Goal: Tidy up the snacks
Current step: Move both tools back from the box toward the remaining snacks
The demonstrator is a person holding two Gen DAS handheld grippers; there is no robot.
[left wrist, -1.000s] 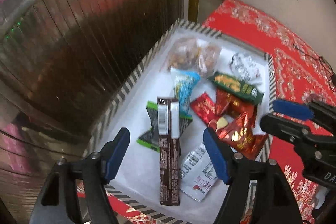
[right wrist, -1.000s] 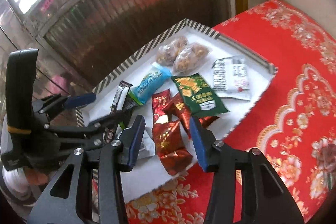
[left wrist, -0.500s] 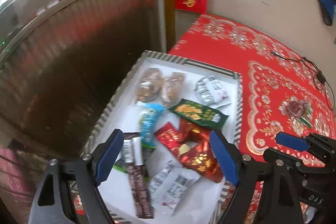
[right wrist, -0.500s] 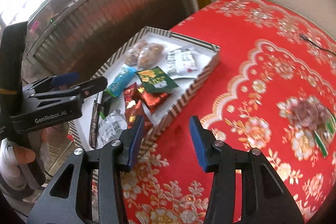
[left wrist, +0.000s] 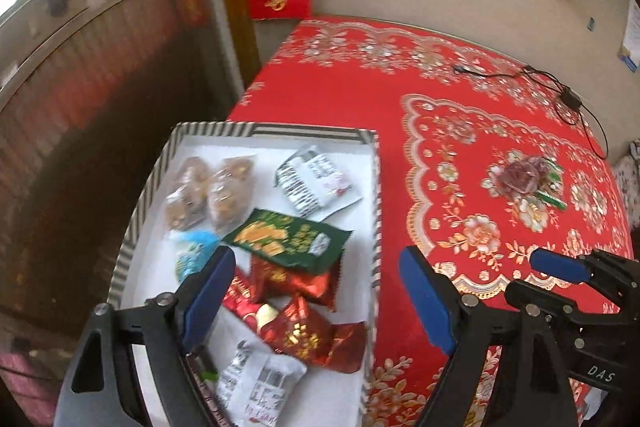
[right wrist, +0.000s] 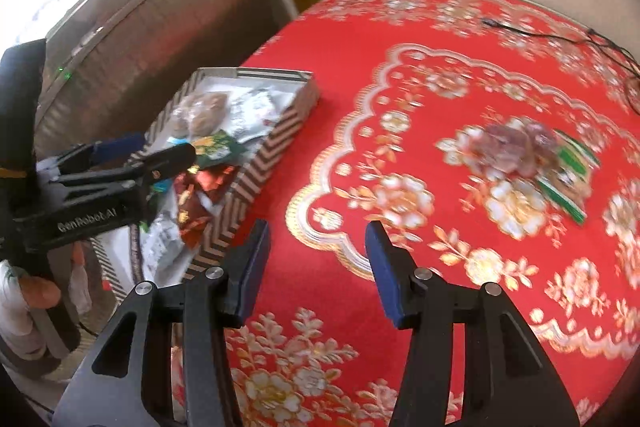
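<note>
**A:** How far along is the snack sorting?

**B:** Mostly done, I'd judge. The striped tray (left wrist: 375,187) already holds the packets: green packet (left wrist: 290,239), red foil packets (left wrist: 296,307), white packet (left wrist: 316,179) and clear nut bags (left wrist: 208,191), all lying under and beyond the left gripper (left wrist: 316,301), whose fingers are spread with nothing between them.

**A:** And the right one?

**B:** The right gripper (right wrist: 316,267) has just been opening its fingers; only the red desk (right wrist: 400,75) cloth shows between them. Ahead and to the right of its fingers lies one last green-edged snack (right wrist: 568,179) (blurred, so I can't name it), well apart from the tray. That probably remains.
</note>
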